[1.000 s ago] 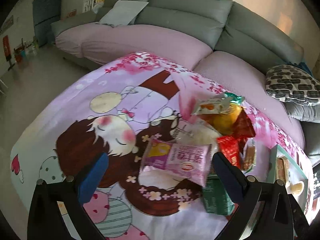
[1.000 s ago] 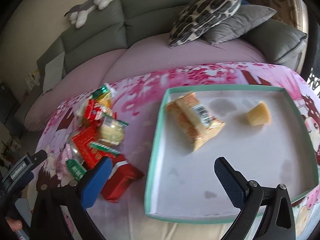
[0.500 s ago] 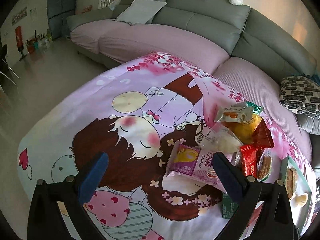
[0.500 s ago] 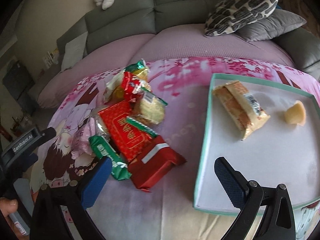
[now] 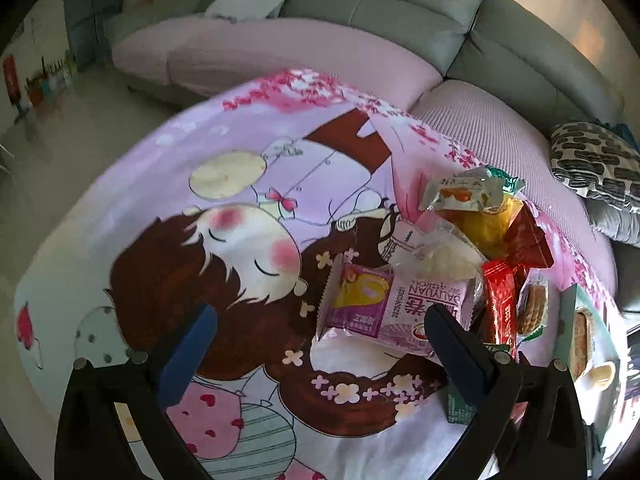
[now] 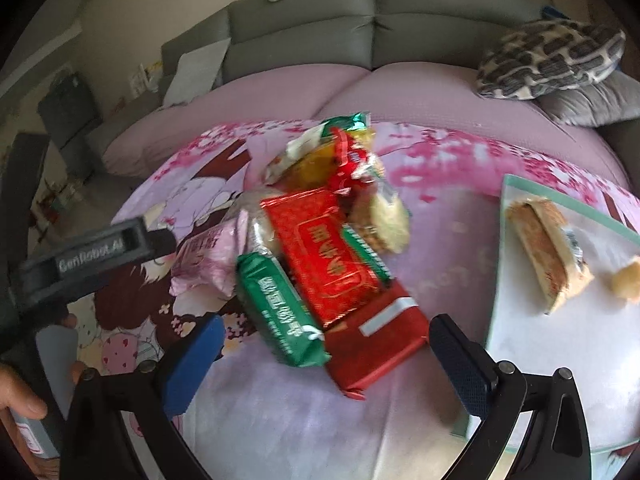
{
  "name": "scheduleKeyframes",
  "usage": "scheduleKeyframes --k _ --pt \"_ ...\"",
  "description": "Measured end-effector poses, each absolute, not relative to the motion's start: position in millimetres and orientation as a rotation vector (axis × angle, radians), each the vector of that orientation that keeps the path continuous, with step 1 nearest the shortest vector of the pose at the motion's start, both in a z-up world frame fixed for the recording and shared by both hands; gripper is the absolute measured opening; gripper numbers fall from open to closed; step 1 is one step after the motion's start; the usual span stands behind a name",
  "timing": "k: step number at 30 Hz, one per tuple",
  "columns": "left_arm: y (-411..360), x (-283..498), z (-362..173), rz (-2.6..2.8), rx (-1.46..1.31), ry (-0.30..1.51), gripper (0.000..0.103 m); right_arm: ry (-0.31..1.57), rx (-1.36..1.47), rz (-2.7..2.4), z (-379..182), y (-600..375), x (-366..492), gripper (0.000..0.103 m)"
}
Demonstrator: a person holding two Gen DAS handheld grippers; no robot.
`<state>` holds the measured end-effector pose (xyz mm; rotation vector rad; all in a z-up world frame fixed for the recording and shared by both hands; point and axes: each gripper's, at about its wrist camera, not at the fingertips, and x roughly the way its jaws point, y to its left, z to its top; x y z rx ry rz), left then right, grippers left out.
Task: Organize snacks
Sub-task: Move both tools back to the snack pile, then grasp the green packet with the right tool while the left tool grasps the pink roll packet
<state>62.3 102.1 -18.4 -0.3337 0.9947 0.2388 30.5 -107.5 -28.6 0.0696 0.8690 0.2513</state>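
With both tongs spread wide and empty, right gripper aimed at the heaped snack pile beside the tray; left gripper near the pink packet. Risk: dragging neighbours (slippery, overlapping wrappers).

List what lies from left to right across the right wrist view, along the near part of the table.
Left tongs → pink packet → green packet → dark red packet → tray → long wrapped pastry → small yellow cake.
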Motion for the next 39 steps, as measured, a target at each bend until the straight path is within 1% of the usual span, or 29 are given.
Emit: scheduleKeyframes --k 6,11,20,26,34,39 --pt "108 67 -23 0.278 -0.277 1.018 0.103 0.889 0.006 0.242 -39 -88 37 0.103" --pt "115 69 -25 0.235 -0.317 1.035 0.103 0.875 -0.093 0.206 -45 -70 40 0.103" --pt "125 70 -25 0.257 -0.280 1.054 0.103 0.891 -0.238 0.105 -63 -47 49 0.103" --pt "121 76 -27 0.225 -0.286 1.047 0.103 0.877 -0.273 0.059 -67 -39 51 0.103" --pt "110 85 -22 0.127 -0.319 1.029 0.103 0.848 -0.312 0.018 -68 -39 53 0.091" --pt "99 91 -24 0.046 -0.332 1.040 0.103 0.848 -0.276 0.009 -62 -50 53 0.090"
